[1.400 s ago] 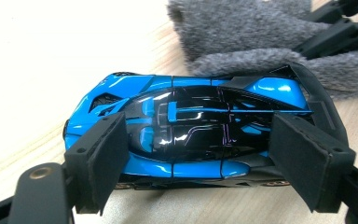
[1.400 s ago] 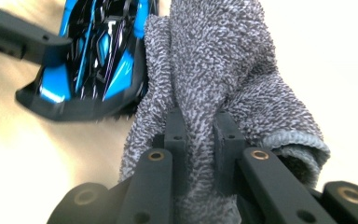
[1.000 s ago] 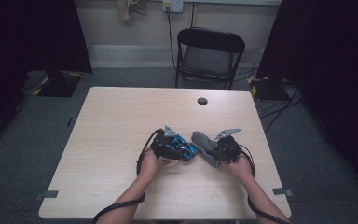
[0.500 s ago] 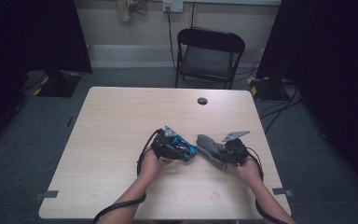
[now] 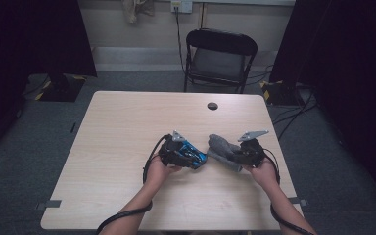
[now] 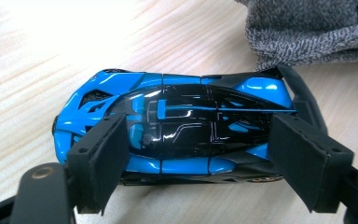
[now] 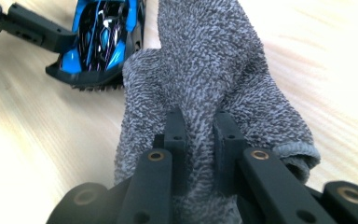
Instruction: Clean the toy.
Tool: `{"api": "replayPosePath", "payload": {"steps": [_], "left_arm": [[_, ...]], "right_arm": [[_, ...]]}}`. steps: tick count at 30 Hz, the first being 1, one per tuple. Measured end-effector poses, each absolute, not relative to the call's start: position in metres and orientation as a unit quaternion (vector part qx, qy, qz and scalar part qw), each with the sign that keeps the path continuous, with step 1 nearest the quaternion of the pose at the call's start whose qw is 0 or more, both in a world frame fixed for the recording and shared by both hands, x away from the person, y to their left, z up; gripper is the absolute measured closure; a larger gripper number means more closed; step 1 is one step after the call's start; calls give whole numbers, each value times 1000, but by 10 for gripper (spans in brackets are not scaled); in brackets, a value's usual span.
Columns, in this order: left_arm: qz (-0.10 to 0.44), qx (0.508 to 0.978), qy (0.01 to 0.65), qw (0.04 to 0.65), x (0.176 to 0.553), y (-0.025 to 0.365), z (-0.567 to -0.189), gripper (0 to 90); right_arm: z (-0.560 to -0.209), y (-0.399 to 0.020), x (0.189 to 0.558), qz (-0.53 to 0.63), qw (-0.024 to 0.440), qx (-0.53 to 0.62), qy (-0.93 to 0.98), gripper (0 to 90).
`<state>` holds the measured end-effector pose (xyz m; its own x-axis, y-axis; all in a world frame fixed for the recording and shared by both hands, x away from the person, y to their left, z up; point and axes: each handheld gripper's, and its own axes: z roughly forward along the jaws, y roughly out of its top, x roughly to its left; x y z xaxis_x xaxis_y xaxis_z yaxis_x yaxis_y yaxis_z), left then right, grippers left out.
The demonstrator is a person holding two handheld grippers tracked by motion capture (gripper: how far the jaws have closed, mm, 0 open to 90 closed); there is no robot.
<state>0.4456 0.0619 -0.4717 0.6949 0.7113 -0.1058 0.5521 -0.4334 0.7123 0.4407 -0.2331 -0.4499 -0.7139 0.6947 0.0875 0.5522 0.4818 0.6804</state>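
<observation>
The left tongs (image 5: 196, 159) grasp a blue and black toy car (image 6: 177, 126), one pad against its nose end and the other against its tail, so the car is pinned lengthwise between them. In the left gripper view the car sits flat on the pale wooden worktop (image 5: 127, 127), roof up, and the wide stance of the jaws is simply the car's own length. Holding it by both ends looks like a way to keep it from rolling or twisting while the roof and flanks stay bare for work.

In the high view the car lies near the middle of the worktop's near half, just beyond the person's left hand (image 5: 156, 169), with its tail toward the cloth.

To the right, the right tongs (image 5: 227, 157) are clenched on a grey knitted cloth (image 7: 214, 70); the right gripper view shows the two jaws nearly together with a fold of the fabric pinched between them and the rest bunched out ahead. The free end of the cloth reaches to the car's tail and, as far as the views tell, touches or nearly touches it. Gripping a gathered fold rather than an edge gives a firm pad for rubbing, so the work in hand reads as wiping the car, one tool steadying and the other cleaning.

Farther back, a small dark round spot (image 5: 212, 105) sits in the worktop's far edge, and a black folding chair (image 5: 219, 56) stands behind it.
</observation>
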Motion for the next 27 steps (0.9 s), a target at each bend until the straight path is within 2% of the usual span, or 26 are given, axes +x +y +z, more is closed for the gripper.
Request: {"api": "replayPosePath", "payload": {"steps": [6, 16, 27], "left_arm": [[103, 837, 371, 388, 442, 73, -463, 219], [102, 838, 368, 389, 430, 102, -453, 157], [111, 841, 377, 372, 396, 162, -453, 159]], "right_arm": [[-437, -231, 446, 363, 104, 365, 851, 793], [-415, -215, 455, 372, 113, 357, 849, 793], [-405, -162, 459, 386, 102, 324, 858, 792]]}}
